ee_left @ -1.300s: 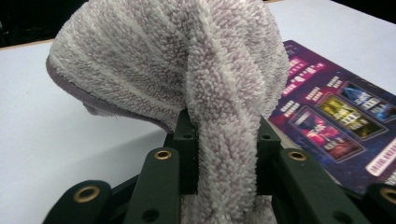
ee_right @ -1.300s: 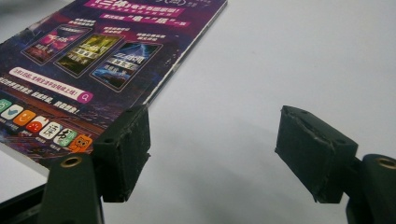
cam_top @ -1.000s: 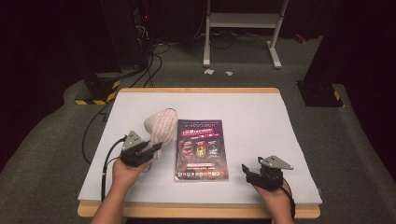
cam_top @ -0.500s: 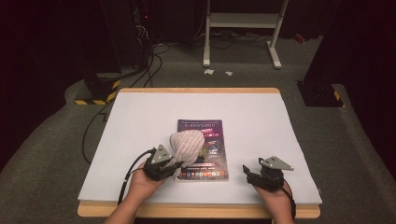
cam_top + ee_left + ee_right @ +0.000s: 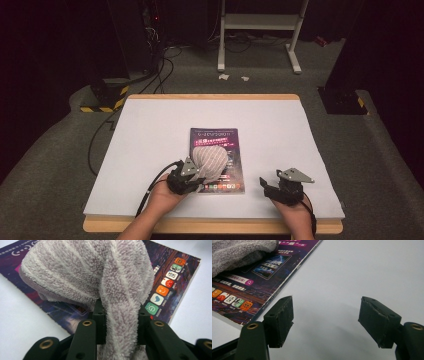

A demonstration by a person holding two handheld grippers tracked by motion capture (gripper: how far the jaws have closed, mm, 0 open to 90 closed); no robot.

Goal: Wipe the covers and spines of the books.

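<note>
A person's left gripper (image 5: 192,176) clamps a fold of a striped, fluffy grey-lilac cloth (image 5: 92,275), which lies draped over the near half of a purple magazine (image 5: 231,172) at the middle of the white table (image 5: 150,125). The right gripper (image 5: 272,186) rests on the table's near right, just beside the magazine, its jaws spread wide and empty.

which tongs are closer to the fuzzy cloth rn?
Left. The left tongs are clamped on the cloth, which lies on the magazine. The right tongs sit open on the bare table, off the magazine's right edge.
</note>
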